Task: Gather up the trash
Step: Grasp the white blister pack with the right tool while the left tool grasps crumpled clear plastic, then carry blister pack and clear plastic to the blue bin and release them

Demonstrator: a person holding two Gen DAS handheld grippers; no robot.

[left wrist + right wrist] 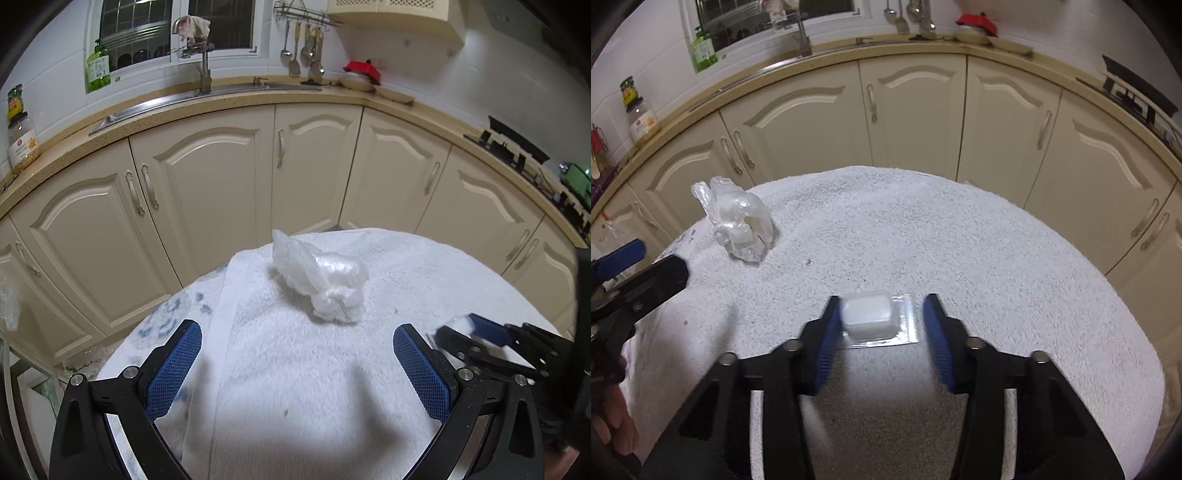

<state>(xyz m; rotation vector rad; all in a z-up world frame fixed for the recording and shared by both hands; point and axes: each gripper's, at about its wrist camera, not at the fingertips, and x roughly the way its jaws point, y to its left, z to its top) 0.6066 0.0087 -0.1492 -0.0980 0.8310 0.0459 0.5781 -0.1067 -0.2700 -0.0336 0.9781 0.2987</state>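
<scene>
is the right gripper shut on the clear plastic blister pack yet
Not yet. The right gripper is open around the clear plastic blister pack: its left blue pad is at the pack's edge, the right pad stands clear of it.

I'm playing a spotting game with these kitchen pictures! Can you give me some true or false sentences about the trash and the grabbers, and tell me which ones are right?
1. The crumpled plastic bag lies on the white towel. True.
2. The left gripper is squeezing the bag. False: its jaws are wide open and the bag lies ahead of them, untouched.
3. A small clear blister pack sits between the right gripper's fingers. True.
4. The right gripper is shut tight on the pack. False: one finger is at the pack, the other stands apart.
5. The bag is inside the sink. False: it is on the towel.
</scene>
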